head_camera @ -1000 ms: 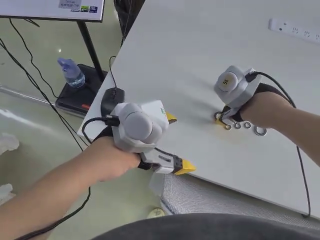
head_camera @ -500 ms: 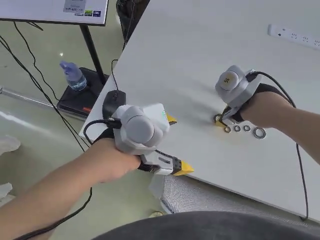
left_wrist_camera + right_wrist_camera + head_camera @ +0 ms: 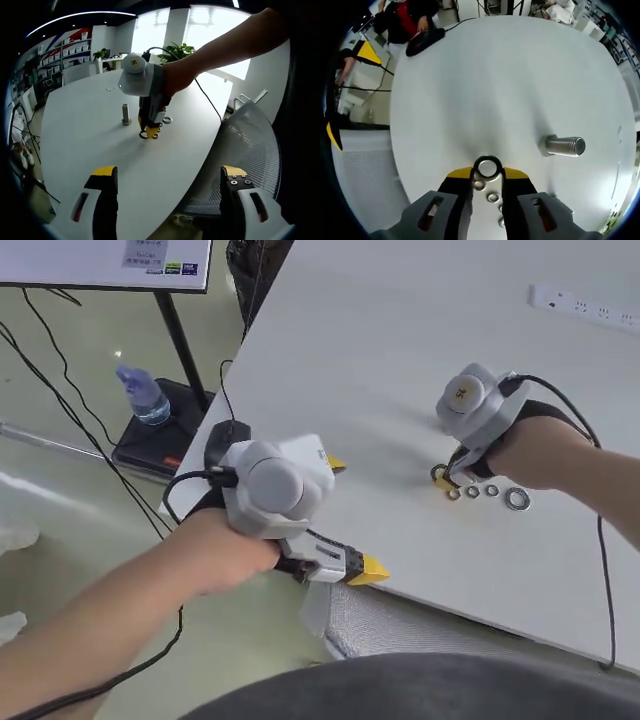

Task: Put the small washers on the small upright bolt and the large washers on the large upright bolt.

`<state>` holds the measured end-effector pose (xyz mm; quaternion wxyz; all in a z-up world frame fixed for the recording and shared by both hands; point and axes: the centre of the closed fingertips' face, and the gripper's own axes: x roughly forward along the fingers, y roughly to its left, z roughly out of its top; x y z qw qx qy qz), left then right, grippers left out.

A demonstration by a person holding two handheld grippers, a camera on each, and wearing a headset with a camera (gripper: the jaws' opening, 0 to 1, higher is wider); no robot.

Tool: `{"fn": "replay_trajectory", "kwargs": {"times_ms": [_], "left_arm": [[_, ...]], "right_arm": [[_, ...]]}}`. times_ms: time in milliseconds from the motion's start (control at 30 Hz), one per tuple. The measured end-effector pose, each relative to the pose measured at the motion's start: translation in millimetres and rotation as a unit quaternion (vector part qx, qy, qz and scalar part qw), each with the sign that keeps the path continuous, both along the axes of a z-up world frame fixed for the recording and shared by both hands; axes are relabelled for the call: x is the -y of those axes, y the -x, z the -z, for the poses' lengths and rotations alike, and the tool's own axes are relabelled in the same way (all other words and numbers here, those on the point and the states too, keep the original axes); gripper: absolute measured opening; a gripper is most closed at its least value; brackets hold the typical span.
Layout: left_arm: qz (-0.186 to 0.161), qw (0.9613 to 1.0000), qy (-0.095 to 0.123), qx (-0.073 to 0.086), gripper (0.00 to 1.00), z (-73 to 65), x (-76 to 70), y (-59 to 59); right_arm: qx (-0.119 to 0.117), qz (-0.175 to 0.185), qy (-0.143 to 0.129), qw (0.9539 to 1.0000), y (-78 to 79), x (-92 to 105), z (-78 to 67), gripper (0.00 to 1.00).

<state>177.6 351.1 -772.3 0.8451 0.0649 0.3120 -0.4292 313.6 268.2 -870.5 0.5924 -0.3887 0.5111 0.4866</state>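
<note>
- Left claw [image 3: 169,175] is held spread wide, with nothing between its jaws, at the near edge of the table [image 3: 400,360].
- Right claw [image 3: 487,172] is pressed together on a large washer [image 3: 487,158], which is pinched between the yellow tips low over the table.
- Three small washers [image 3: 472,491] are laid in a row just beside it, with a second large washer [image 3: 517,499] at the row's end.
- An upright bolt [image 3: 563,146] is seen beyond, apart from the washers.
</note>
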Motion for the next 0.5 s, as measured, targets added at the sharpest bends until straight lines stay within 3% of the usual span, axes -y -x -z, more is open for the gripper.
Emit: {"fn": "replay_trajectory", "kwargs": {"times_ms": [100, 167, 267, 500], "left_arm": [[-0.005, 1.0000, -0.001, 0.000, 0.91, 0.1, -1.0, -1.6], [-0.018, 0.9998, 0.002, 0.013, 0.99, -2.8, -2.3, -7.4], [-0.020, 0.9998, 0.005, 0.002, 0.99, -2.9, -3.0, -7.9], [-0.018, 0.9998, 0.004, 0.008, 0.99, -4.8, -2.9, -14.2]], "right_arm": [[0.001, 0.002, -0.003, 1.0000, -1.9, 2.8, -0.3, 0.21], [0.006, 0.000, -0.006, 1.0000, -3.9, 3.6, -4.7, 0.21], [0.003, 0.005, -0.007, 1.0000, -0.6, 5.3, -12.7, 0.21], [-0.008, 0.009, -0.013, 0.9998, -0.1, 8.7, -28.4, 0.21]]}}
